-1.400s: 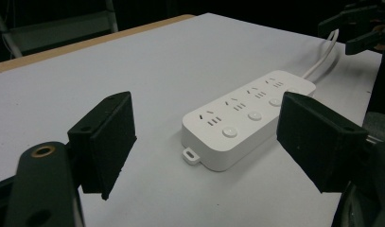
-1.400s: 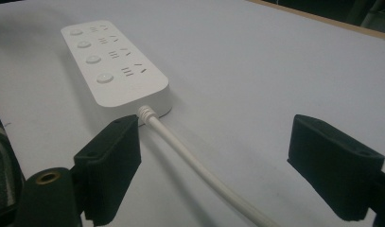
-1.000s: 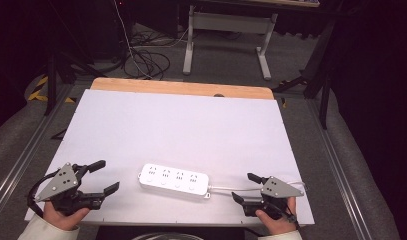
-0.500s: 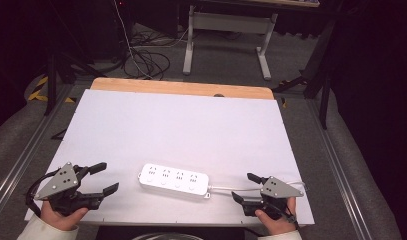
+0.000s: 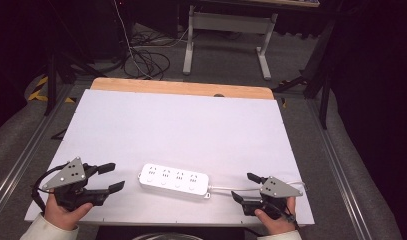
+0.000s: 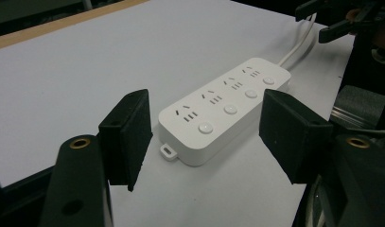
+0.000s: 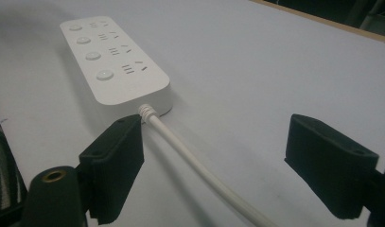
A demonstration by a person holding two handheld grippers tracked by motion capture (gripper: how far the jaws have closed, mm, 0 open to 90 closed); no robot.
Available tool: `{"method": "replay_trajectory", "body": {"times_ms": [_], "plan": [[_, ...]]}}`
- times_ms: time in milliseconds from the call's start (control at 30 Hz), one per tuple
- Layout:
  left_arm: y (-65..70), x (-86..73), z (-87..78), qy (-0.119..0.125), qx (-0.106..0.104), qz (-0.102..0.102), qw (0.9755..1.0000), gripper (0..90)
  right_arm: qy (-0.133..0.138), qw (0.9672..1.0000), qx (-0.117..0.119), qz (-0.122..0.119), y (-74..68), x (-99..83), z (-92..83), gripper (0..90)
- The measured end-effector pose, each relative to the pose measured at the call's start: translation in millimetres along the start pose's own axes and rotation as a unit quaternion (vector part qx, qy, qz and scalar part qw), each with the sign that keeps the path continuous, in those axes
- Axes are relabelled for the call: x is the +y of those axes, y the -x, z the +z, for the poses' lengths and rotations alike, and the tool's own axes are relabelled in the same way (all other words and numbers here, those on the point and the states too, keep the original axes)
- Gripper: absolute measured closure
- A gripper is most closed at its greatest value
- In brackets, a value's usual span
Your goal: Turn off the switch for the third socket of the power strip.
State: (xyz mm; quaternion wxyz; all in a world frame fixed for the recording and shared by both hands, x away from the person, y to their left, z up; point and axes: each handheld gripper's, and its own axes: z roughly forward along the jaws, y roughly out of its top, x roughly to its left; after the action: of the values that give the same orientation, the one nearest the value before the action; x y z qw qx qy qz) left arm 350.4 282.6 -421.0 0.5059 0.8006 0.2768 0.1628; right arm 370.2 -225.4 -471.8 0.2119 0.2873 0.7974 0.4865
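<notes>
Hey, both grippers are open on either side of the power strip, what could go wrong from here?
1. The power strip lies near the table's front edge; a push from the left gripper might slide it off.
2. The cord runs under the right gripper; closing there may pinch or drag the cord and swing the strip.
3. The strip is wide and smooth, so a grab across it may slip.
</notes>
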Motion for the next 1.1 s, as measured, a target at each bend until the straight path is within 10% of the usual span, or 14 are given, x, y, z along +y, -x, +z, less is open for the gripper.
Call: {"method": "replay_trajectory", "body": {"times_ms": [1100], "plan": [[15.3, 45.7, 56.2, -0.017, -0.057, 0.028, 0.9978, 42.8, -0.007, 0.9999, 0.009, -0.007, -0.6, -2.1, 5.5, 20.1]]}}
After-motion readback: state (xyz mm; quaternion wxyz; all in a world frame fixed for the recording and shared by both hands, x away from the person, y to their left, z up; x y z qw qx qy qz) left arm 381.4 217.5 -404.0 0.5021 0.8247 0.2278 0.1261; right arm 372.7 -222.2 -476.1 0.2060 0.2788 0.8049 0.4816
